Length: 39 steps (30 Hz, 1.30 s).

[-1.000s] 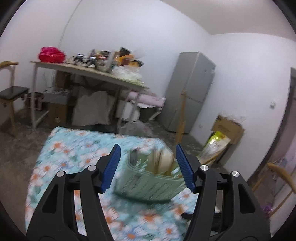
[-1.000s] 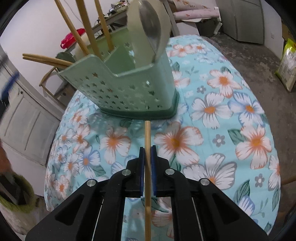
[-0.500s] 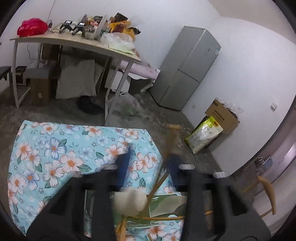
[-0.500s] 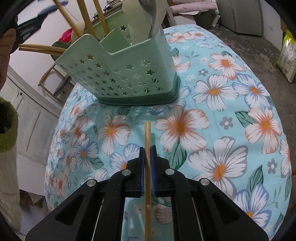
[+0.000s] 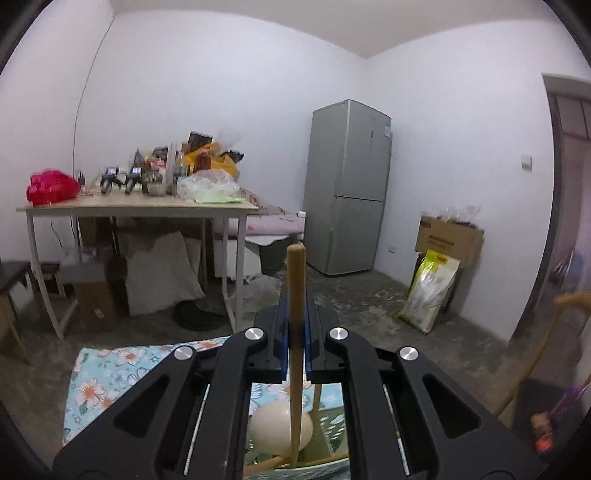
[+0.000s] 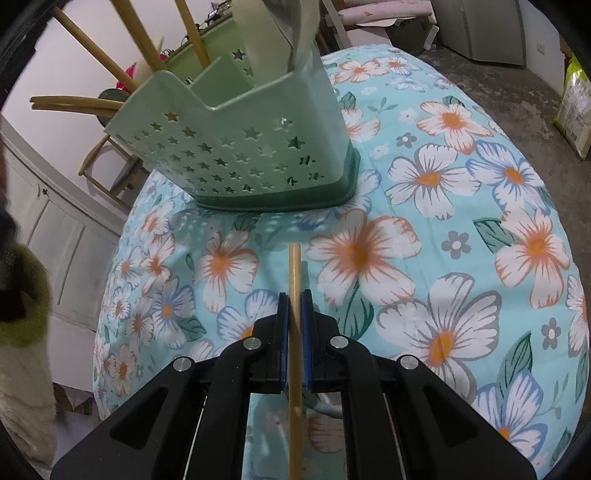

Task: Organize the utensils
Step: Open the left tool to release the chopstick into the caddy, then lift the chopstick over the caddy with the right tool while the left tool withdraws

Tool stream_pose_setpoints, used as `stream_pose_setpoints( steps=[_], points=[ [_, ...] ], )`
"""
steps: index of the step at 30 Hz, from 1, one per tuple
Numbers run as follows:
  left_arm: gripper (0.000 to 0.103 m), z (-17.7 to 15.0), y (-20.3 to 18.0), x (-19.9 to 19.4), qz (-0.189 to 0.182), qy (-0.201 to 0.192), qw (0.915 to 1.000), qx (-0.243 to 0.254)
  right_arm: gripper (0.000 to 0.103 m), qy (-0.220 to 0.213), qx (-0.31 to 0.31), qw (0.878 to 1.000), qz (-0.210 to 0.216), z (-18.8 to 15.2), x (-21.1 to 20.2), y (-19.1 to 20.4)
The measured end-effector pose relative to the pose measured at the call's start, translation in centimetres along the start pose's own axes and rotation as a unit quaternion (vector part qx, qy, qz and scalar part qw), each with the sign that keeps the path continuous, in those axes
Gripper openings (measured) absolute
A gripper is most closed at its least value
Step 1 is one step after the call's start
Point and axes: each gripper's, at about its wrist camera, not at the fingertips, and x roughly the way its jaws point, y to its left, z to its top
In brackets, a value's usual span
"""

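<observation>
A pale green utensil caddy [image 6: 258,147] with star cut-outs stands on the floral tablecloth [image 6: 461,221]. Several wooden chopsticks [image 6: 85,103] and a cream spoon [image 6: 280,33] stick out of it. My left gripper [image 5: 295,321] is shut on an upright wooden chopstick [image 5: 296,295] whose lower end reaches down into the caddy [image 5: 317,461], beside the cream spoon [image 5: 280,424]. My right gripper [image 6: 294,314] is shut on another wooden chopstick [image 6: 294,277], held just above the cloth in front of the caddy, tip pointing toward it.
Beyond the table's far edge lies a bare concrete floor, with a cluttered desk [image 5: 140,210], a grey fridge [image 5: 347,184], a cardboard box [image 5: 448,238] and a yellow sack [image 5: 430,291]. A wooden chair [image 6: 107,162] stands behind the caddy, with white cabinet doors [image 6: 48,229] at left.
My left gripper swung over the caddy, closed on an upright chopstick and tilted up toward the room. My right gripper kept its chopstick, and the caddy looms slightly nearer in its view.
</observation>
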Motion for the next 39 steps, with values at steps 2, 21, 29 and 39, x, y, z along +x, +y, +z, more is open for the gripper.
stream_pose_setpoints(
  steps=[2, 21, 29, 39],
  points=[
    [0.005, -0.9, -0.4, 0.1, -0.005, 0.011, 0.9999, 0.001, 0.007, -0.004, -0.002, 1.0, 0.002, 0.0, -0.4, 0.1],
    [0.065, -2.0, 6.2, -10.8, 0.042, -0.009, 0.9899, -0.135, 0.007, -0.19, -0.077, 0.977, 0.056, 4.3, -14.2, 5.3],
    [0.076, -7.9, 7.3, -11.4, 0.093, 0.086, 0.9795, -0.157, 0.007, -0.344, -0.105, 0.927, 0.111, 9.6, -19.7, 9.1],
    [0.078, -10.7, 8.0, -13.5, 0.118, 0.112, 0.9742, -0.156, 0.007, -0.45, -0.097, 0.885, 0.073, 13.8, -17.0, 11.9]
  ],
)
